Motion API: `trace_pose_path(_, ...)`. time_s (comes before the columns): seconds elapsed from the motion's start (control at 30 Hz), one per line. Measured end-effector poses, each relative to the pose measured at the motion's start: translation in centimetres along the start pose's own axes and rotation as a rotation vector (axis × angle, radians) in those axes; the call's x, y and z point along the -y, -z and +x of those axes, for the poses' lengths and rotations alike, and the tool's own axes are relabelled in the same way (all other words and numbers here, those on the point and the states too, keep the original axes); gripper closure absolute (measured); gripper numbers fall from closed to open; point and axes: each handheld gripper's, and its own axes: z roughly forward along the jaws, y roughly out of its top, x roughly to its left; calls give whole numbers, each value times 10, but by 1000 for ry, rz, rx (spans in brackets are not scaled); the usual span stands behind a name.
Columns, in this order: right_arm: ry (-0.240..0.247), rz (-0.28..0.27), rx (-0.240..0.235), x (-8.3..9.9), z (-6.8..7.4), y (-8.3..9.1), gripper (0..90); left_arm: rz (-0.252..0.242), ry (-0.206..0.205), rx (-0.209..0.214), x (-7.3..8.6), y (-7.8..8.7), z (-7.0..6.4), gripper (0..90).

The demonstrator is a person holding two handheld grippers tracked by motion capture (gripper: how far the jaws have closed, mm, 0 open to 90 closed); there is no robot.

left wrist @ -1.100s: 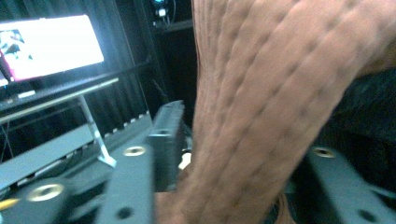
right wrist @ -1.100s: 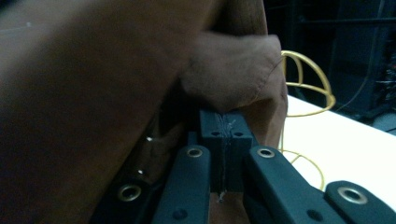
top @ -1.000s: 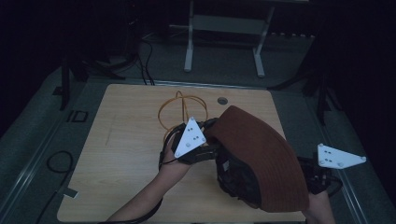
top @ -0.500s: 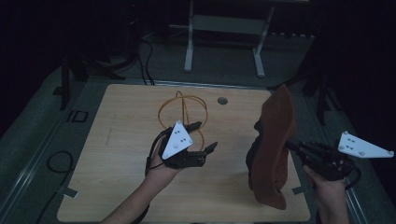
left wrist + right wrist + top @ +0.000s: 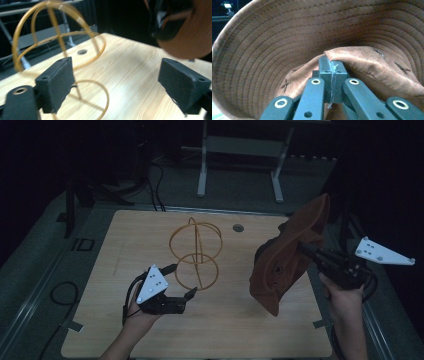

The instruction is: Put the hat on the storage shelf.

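Note:
A brown wide-brimmed hat [image 5: 287,260] hangs on edge above the table's right side, its underside facing left. My right gripper [image 5: 301,248] is shut on a fold of the hat [image 5: 274,50] near the crown, seen up close at the right gripper [image 5: 331,70]. A golden wire stand [image 5: 196,252] of joined rings sits upright mid-table. My left gripper [image 5: 181,280] is open with nothing between its jaws, just in front and left of the stand. Past the left gripper [image 5: 120,87], the wire stand [image 5: 55,32] is close on the left and the hat [image 5: 185,30] is at upper right.
The wooden table [image 5: 230,325] has a round cable hole [image 5: 238,227] near its far edge. A metal frame [image 5: 240,150] stands on the floor beyond it. Cables [image 5: 60,295] lie on the floor at left.
The hat has swung from lying over the table's right half to hanging on edge at the right. The left gripper has come off the hat and drawn back left, toward the person.

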Motion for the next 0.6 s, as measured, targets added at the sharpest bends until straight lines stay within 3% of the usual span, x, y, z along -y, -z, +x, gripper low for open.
trace_pose_path(0.2, 5, -9, -41, -21, 1, -24, 897, 70, 1, -65, 31, 9, 8, 104)
trace_pose_path(0.43, 29, -9, -80, -44, 10, -52, 897, 126, 62, -112, 72, 20, 16, 90)
trace_pose_path(0.6, 49, 5, -116, -54, 21, -73, 897, 152, 84, -159, 94, 28, 19, 90)
